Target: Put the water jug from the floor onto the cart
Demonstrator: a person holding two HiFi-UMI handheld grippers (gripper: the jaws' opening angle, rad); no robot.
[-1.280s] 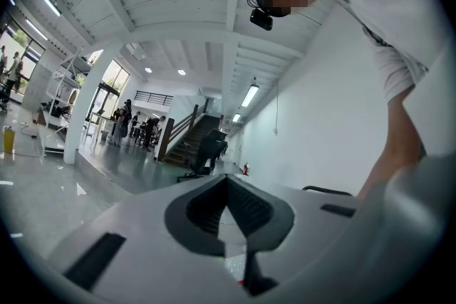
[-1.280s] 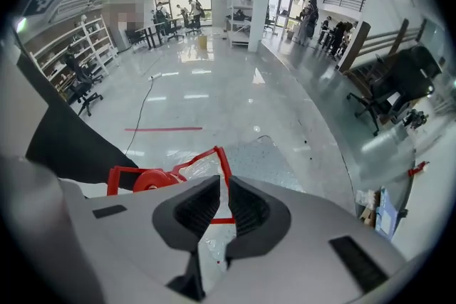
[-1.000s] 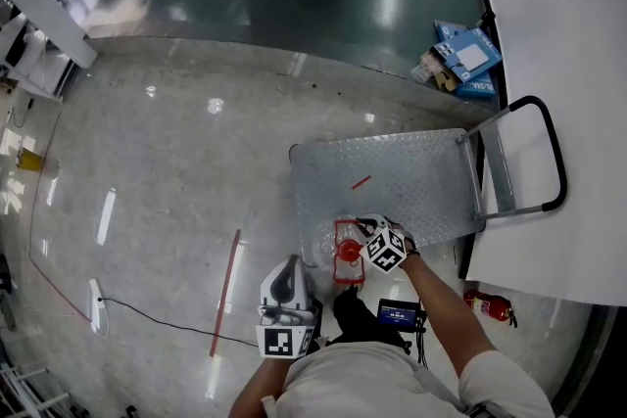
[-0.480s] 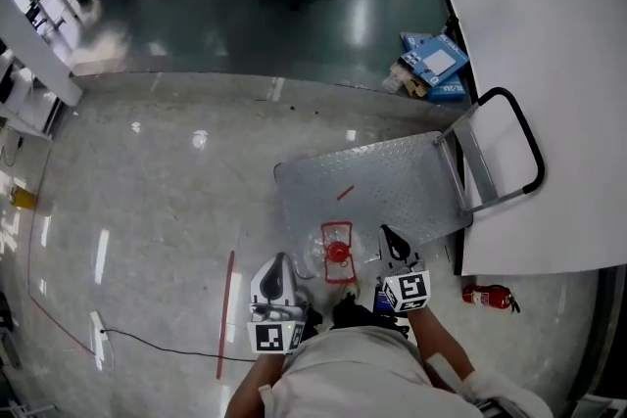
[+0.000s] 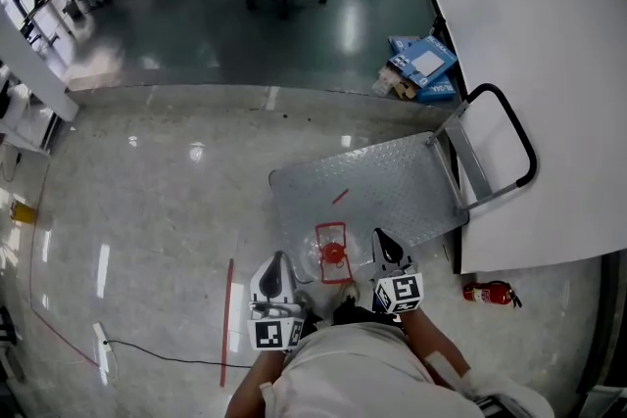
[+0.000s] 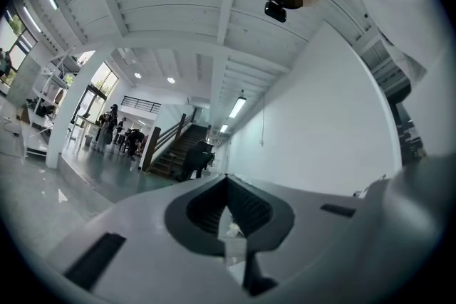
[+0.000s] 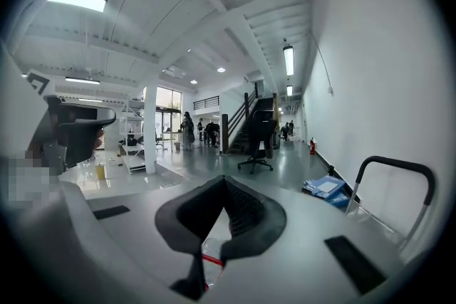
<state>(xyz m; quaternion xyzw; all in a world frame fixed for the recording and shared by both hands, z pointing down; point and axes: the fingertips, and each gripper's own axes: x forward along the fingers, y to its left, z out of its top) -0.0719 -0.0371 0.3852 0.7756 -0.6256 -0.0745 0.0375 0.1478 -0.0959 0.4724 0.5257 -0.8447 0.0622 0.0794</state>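
- Head view: water jug (image 5: 331, 255) stands upright with its red handle frame up top, right at the 6 o'clock edge of the cart (image 5: 382, 186). I can't tell if its base is fully on the deck or overhangs toward the floor (image 5: 147, 210).
- Head view: left hand-held gripper (image 5: 277, 262) sits at the jug's 8 o'clock and right hand-held gripper (image 5: 381, 243) at its 3 o'clock. Both are just beside the jug and neither touches it. Cart handle (image 5: 509, 127) is at the far 2 o'clock end, well apart.
- Left gripper view: left hand-held gripper (image 6: 228, 181) is clenched on nothing, with the tips meeting. It looks out level at wall and ceiling, and no jug shows.
- Right gripper view: right hand-held gripper (image 7: 225, 181) is also clenched and empty. The jug (image 7: 206, 260) shows only through the gap at 6 o'clock, below the jaws. Cart handle (image 7: 392, 174) is at 3 o'clock.
- Judgement: the placing step looks about done, with the jug let go at the cart's near edge.
- Next move, if any: check the seating. If the jug sits marginal, open one hand-held gripper, take the red handle frame and shift the jug toward 1 o'clock, deeper onto the deck.
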